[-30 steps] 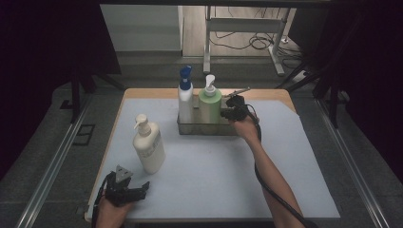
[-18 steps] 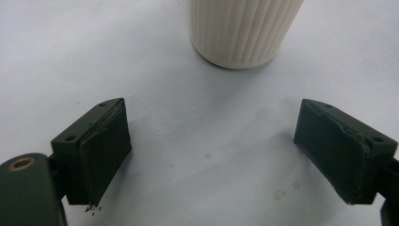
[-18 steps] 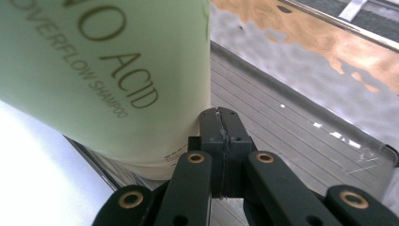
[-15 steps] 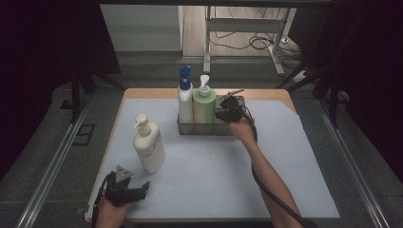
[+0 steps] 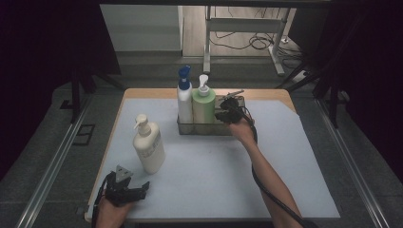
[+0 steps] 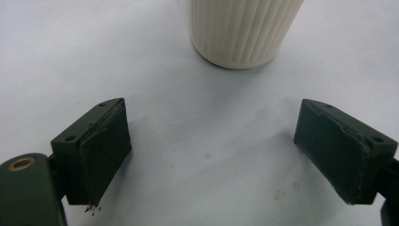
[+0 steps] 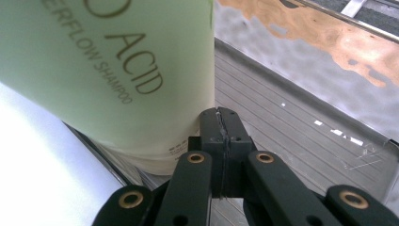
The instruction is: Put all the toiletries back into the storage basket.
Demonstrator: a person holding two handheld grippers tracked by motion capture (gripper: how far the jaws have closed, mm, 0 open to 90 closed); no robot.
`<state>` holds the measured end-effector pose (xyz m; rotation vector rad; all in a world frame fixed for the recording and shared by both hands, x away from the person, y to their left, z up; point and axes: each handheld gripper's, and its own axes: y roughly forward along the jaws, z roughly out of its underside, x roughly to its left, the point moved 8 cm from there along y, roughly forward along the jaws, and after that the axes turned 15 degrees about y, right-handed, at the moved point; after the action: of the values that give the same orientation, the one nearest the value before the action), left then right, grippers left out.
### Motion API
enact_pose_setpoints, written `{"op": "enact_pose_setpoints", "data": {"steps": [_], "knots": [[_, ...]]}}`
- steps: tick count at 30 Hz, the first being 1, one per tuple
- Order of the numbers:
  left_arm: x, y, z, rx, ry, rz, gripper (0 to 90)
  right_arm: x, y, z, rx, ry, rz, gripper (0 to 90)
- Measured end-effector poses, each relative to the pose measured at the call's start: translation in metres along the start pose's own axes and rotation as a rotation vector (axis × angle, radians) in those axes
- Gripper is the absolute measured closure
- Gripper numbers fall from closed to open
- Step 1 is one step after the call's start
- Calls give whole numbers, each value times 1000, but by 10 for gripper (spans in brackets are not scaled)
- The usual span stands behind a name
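Green shampoo bottle (image 7: 108,70), label legible close-up

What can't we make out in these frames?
- Green bottle: right gripper view, top and the start of its label cut off by the frame edge; its foot sits behind the shut right claw.
- Cream bottle: left gripper view, everything above the ribbed base cut off.
- Tray: high view, floor hidden behind its wall and the bottles.
- Cream bottle label: high view, too small to read.
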<state>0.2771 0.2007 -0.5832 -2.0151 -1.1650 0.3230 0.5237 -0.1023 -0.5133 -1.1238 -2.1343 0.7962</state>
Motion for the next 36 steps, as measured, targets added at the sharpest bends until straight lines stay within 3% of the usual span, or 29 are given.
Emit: {"op": "enact_pose_setpoints", "data": {"steps": [6, 19, 36], "knots": [[0, 0, 0, 1, 1, -1, 110, -3, -6, 1, -13, 6, -18, 842], [0, 0, 0, 1, 4, -1, 110, 1, -27, 3, -46, -44, -24, 731], [0, 0, 0, -1, 1, -1, 110, 11, -56, 17, -51, -96, -22, 345]]}}
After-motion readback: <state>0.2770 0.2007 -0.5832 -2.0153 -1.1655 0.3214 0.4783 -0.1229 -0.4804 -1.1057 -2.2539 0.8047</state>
